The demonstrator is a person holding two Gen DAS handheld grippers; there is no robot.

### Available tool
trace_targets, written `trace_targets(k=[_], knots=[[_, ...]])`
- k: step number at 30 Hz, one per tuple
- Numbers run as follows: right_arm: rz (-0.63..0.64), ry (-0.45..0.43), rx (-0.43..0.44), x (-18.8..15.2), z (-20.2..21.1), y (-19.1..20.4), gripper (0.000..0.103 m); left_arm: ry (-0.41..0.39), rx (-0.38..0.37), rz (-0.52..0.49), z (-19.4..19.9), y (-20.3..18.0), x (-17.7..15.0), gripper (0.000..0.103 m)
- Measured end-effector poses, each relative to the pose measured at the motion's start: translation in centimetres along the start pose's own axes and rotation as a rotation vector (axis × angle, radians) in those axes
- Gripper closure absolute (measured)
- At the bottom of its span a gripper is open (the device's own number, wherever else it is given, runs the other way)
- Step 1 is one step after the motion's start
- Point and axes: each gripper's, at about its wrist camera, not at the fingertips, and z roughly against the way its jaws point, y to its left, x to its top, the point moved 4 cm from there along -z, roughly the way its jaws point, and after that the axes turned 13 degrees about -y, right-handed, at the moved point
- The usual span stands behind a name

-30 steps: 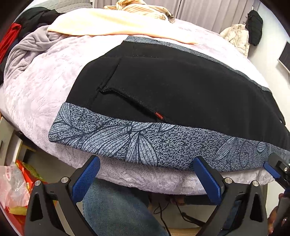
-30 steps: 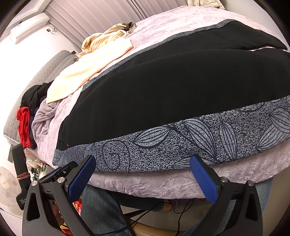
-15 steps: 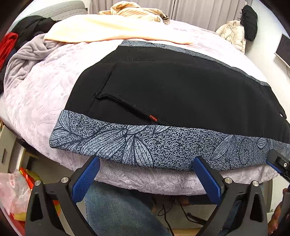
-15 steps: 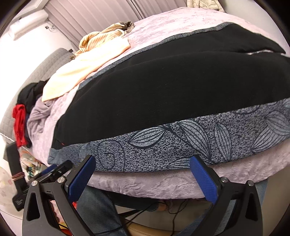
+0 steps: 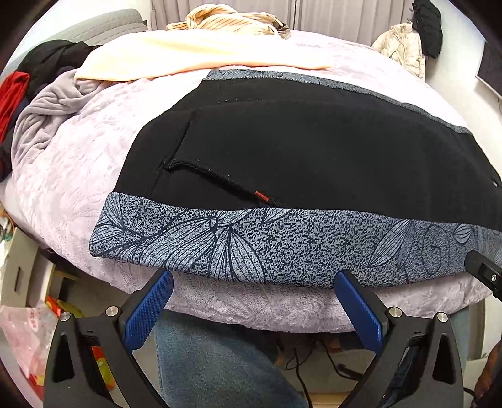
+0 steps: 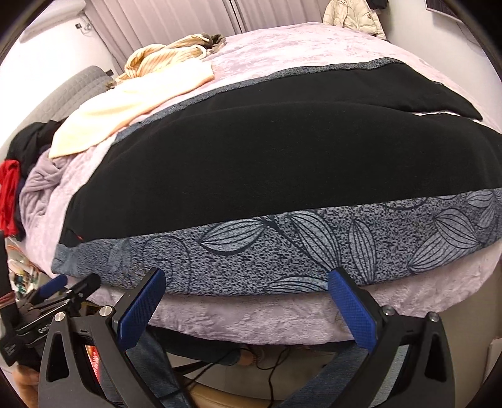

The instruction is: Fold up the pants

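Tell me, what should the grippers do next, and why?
Probably ease both forward and pinch the patterned near edge. The pants lie flat on the bed, and the left gripper and right gripper are open just short of that edge, holding nothing.

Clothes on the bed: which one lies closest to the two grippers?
The black pants with the grey leaf-print side band, spread flat along the near bed edge just beyond both open grippers. The cream garment and striped garment lie farther back.
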Motion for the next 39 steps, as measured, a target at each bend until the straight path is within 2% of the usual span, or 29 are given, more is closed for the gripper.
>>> trace_targets(k=[8, 25, 28, 36, 39], knots=[[0.076, 0.005, -0.108, -0.2, -0.4, 0.1, 0.0, -0.02, 0.078, -0.071, 0.2, -0.8, 0.1, 0.0], [0.094, 0.009, -0.134, -0.5, -0.3, 0.2, 0.0, -0.032, 0.079, -0.098, 0.7, -1.3, 0.1, 0.0], [0.087, 0.01, -0.13, -0.5, -0.3, 0.1, 0.0, -0.032, 0.073, -0.103, 0.7, -1.5, 0.1, 0.0], [0.073, 0.03, -0.112, -0.9, -0.7, 0.1, 0.0, 0.007, 0.011, -0.019, -0.1, 0.0, -0.2, 0.0], [0.032, 0.022, -0.024, -0.8, -0.5, 0.3, 0.0, 0.0, -0.019, -0.002, -0.1, 0.5, -0.3, 0.0]])
